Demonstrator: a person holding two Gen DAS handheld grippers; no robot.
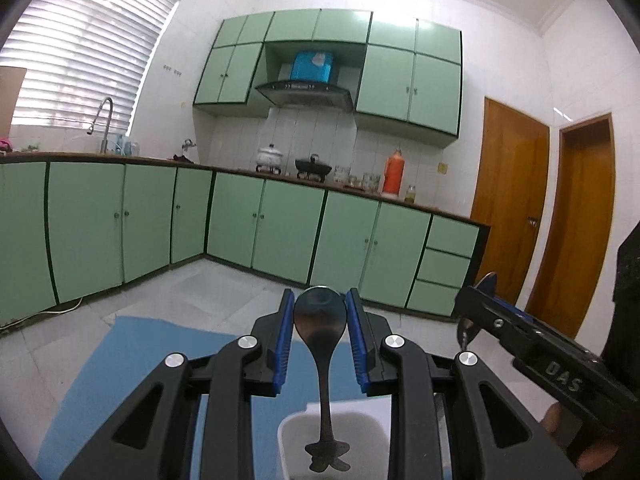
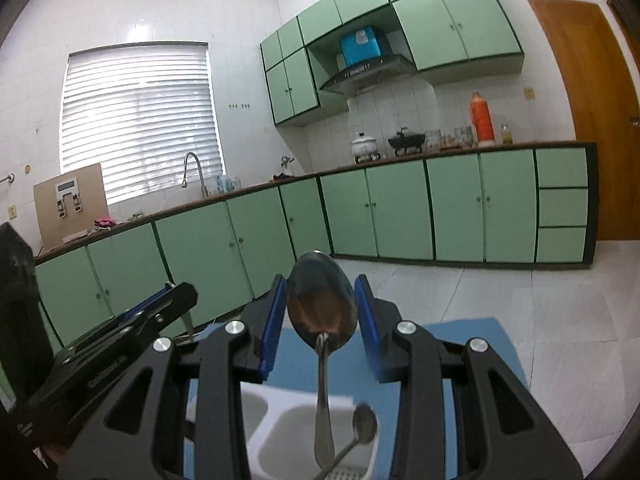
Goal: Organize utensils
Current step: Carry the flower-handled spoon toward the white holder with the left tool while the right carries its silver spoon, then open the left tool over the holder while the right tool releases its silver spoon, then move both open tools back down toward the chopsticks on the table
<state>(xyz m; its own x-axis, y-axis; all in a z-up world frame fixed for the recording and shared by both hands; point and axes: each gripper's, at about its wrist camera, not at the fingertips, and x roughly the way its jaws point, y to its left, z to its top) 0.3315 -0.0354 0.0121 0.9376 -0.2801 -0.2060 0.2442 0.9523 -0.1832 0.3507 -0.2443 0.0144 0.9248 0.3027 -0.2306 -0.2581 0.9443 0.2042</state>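
Steel catches the light in both wrist views: each gripper carries a spoon, bowl pointing forward and handle trailing back toward the camera. Your left gripper point(image 1: 320, 300) is clenched on a dark polished steel spoon with a flared decorative handle end point(image 1: 320, 320); the blue pads sit against the edges of the bowl, so the long handle hangs free beneath. Your right gripper point(image 2: 322, 292) is likewise clamped on a larger shiny steel spoon with a plain handle point(image 2: 322, 304), again pinched across the bowl.

Holding by the bowl looks deliberate. It leaves each handle pointing down and back, so it can be the first part to go into the white plastic utensil holder point(image 2: 280, 412) that stands on the blue mat point(image 2: 460, 344) below the grippers. In the right view the holder shows two compartments, and a smaller steel spoon point(image 2: 362, 424) already leans in the nearer one, handle down. In the left view the same holder sits just under the dangling handle.

Both grippers point only slightly downward, out toward the green kitchen cabinets point(image 1: 280, 220), so neither spoon is lined up for a drop yet. You would probably need to tip each wrist further before letting go, or the handle may catch the rim.
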